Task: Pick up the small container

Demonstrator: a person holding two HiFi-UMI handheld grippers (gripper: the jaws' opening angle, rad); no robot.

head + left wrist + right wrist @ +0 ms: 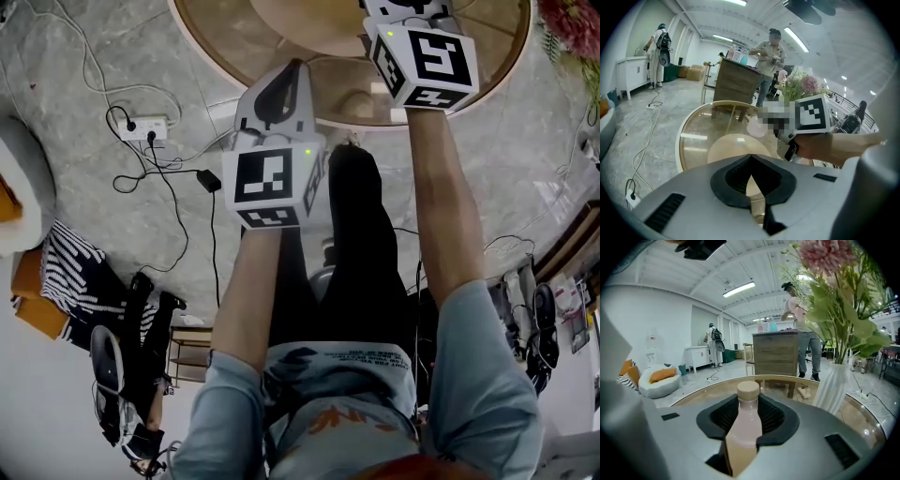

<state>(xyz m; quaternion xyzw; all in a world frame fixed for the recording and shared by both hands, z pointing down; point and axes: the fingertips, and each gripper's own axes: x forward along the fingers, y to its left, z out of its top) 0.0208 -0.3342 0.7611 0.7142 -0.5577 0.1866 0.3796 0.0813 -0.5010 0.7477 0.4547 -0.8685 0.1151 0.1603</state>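
The small container (743, 427) is a pale pink bottle with a beige cap. It stands upright between the ribbed pads of my right gripper (749, 405), which press on its sides. In the head view only the right gripper's marker cube (427, 61) shows, over the round glass table (230, 52); its jaws are cut off at the top edge. My left gripper (279, 82) hovers at the table's near rim. In the left gripper view that gripper (750, 164) has its tips together and nothing between them. The right marker cube (813, 114) shows there ahead on the right.
A white vase (832, 385) with pink flowers (825, 258) stands on the table just right of the bottle. A wooden counter (776, 352) and people stand beyond. A power strip (142, 127) and cables lie on the floor at left.
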